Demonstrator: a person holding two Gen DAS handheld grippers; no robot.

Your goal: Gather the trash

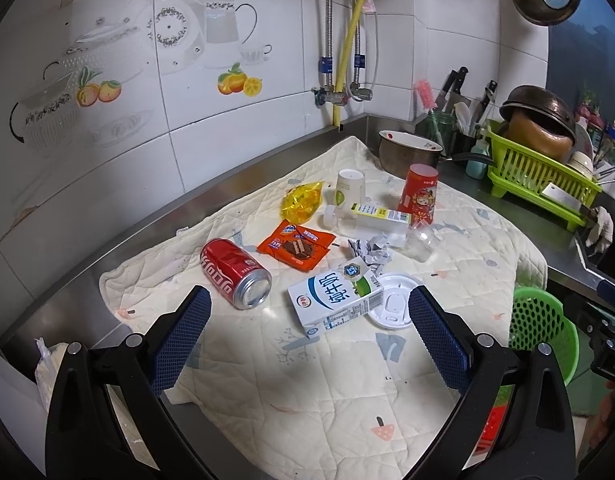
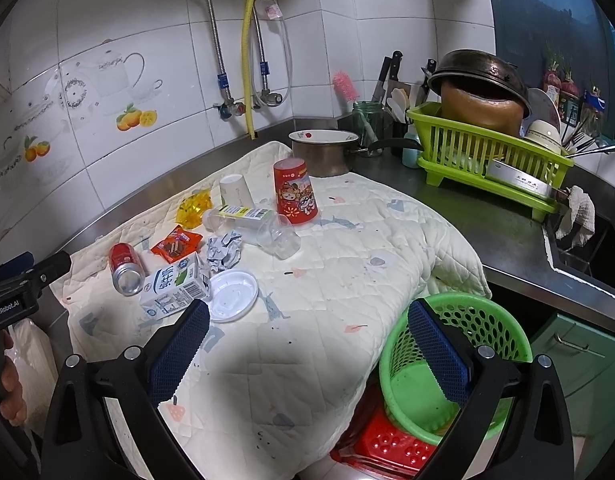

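Note:
Trash lies on a quilted cloth (image 1: 327, 392): a red cola can (image 1: 234, 273) on its side, a milk carton (image 1: 336, 301), a white lid (image 1: 392, 305), an orange snack wrapper (image 1: 296, 245), crumpled paper (image 1: 370, 252), a yellow wrapper (image 1: 302, 199), a clear bottle (image 1: 365, 217), a clear cup (image 1: 421, 242), a white cup (image 1: 349, 187) and a red cup (image 1: 418, 193). My left gripper (image 1: 309, 334) is open and empty, just short of the can and carton. My right gripper (image 2: 307, 344) is open and empty, between the cloth and the green basket (image 2: 451, 364) standing beside the counter.
A metal pot (image 2: 323, 152), a utensil holder with knives (image 2: 381, 116) and a green dish rack (image 2: 491, 156) stand at the back right of the steel counter (image 2: 507, 232). A red stool (image 2: 391, 440) is under the basket. The tiled wall with pipes is behind.

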